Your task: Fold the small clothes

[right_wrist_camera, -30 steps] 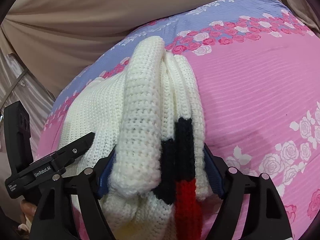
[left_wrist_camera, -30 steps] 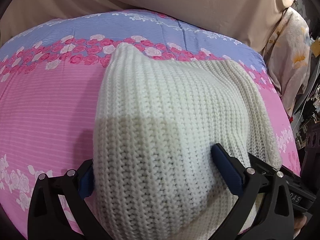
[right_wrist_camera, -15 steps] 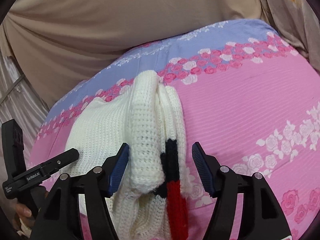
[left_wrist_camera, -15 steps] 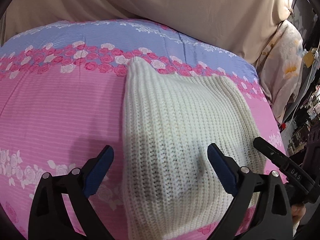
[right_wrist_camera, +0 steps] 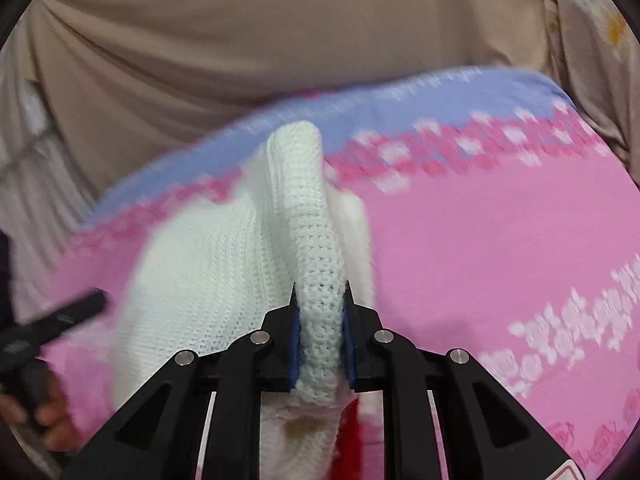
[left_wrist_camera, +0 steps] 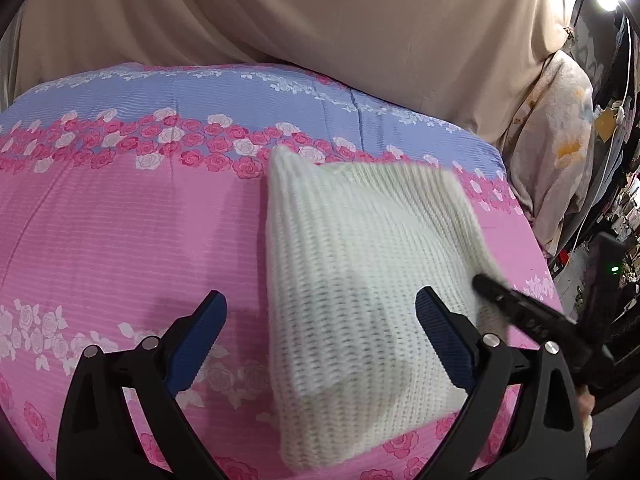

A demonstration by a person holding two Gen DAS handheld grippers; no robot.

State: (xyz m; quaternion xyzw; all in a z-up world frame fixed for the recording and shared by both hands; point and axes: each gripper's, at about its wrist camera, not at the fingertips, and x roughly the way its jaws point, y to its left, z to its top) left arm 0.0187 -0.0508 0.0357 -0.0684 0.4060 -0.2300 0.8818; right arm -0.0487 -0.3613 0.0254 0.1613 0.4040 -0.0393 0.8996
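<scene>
A folded white knit sweater (left_wrist_camera: 360, 272) lies on the pink and lilac floral bedsheet (left_wrist_camera: 120, 232). My left gripper (left_wrist_camera: 320, 320) is open above its near left part, with nothing between the fingers but the cloth below. In the right wrist view my right gripper (right_wrist_camera: 320, 308) is shut on a thick rolled edge of the sweater (right_wrist_camera: 316, 240). A bit of red trim (right_wrist_camera: 348, 432) shows under it. The right gripper also shows as a blurred black shape in the left wrist view (left_wrist_camera: 532, 320).
A beige curtain (left_wrist_camera: 320, 20) hangs behind the bed. A floral cloth (left_wrist_camera: 560, 140) drapes at the bed's right end, with cluttered shelves beyond it. The sheet's far edge runs along the curtain.
My left gripper let go of the sweater, opened and pulled back. My right gripper opened, then closed on the sweater's rolled edge and is moving; the right view is blurred.
</scene>
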